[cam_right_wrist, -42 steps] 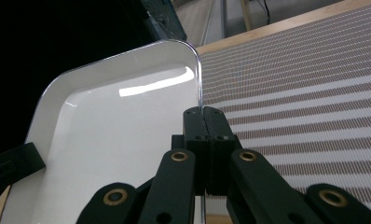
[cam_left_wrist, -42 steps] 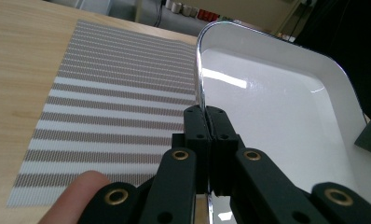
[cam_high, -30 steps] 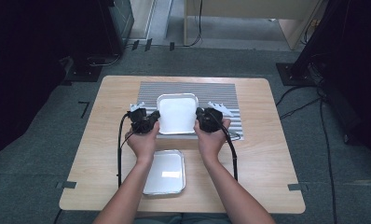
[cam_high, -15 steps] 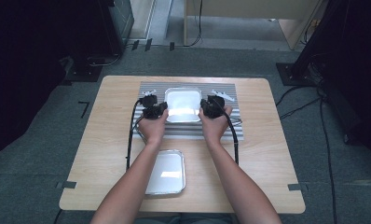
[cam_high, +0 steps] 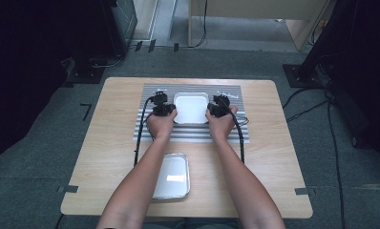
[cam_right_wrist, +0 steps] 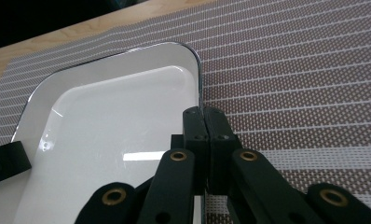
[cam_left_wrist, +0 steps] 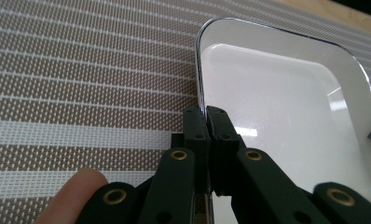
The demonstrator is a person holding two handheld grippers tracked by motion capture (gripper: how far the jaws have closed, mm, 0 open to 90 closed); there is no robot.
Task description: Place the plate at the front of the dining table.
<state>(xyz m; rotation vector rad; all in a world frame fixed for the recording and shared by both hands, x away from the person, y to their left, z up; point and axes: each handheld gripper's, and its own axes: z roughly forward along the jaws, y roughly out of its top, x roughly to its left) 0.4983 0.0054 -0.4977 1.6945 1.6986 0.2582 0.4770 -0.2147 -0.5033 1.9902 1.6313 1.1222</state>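
Observation:
A white square tray (cam_high: 191,107) with a thin metal rim lies level over the striped placemat (cam_high: 193,134) at the far middle of the table. My left gripper (cam_high: 171,109) is shut on the tray's left rim. In the left gripper view the jaws (cam_left_wrist: 205,112) pinch the rim of the tray (cam_left_wrist: 277,93), and a fingertip shows at the lower left. My right gripper (cam_high: 211,112) is shut on the right rim, and its jaws (cam_right_wrist: 204,112) clamp the tray's (cam_right_wrist: 113,121) edge. Whether the tray touches the mat I cannot tell.
A second, empty white tray (cam_high: 172,176) sits on the wooden table (cam_high: 107,143) near the front edge, between the forearms. Black cables trail from both grippers across the mat. Dark equipment and cables stand on the floor around the table.
Both hands have carried the white tray away from the person and lower, from above the mat's near edge to over the mat's far half. Both grips have stayed shut on its rims.

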